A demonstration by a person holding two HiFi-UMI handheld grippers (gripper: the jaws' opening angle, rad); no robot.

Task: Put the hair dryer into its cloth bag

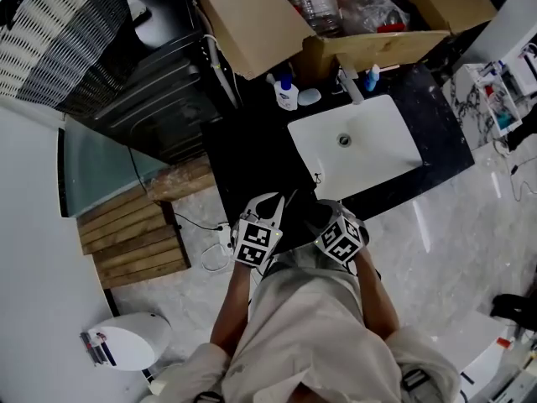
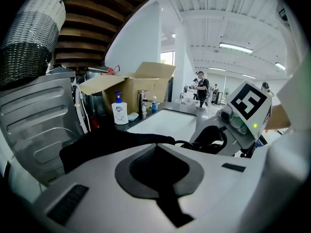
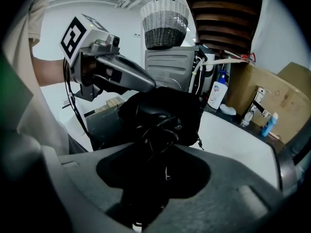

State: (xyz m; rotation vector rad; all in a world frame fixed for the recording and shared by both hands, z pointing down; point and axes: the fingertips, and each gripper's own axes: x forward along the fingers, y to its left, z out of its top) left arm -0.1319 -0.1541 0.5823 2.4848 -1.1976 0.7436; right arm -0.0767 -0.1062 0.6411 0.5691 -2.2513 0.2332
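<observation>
At the front edge of the black counter (image 1: 252, 154), both grippers meet over the black cloth bag (image 3: 190, 103). My left gripper (image 3: 150, 84) is shut on the bag's upper edge (image 2: 112, 147) and holds its mouth up. The black hair dryer (image 3: 153, 116) lies in that mouth with its coiled cord (image 3: 158, 136) trailing toward me. My right gripper (image 3: 155, 152) is shut on the cord just outside the bag. In the head view the left gripper (image 1: 277, 200) and right gripper (image 1: 325, 214) sit side by side, and the bag between them is hard to make out.
A white sink (image 1: 382, 154) lies just beyond the bag, with a faucet (image 1: 350, 82) and a soap bottle (image 1: 286, 93) behind it. An open cardboard box (image 1: 277, 23) stands at the back. A dark appliance (image 1: 159, 99) and a woven basket (image 1: 59, 32) are to the left.
</observation>
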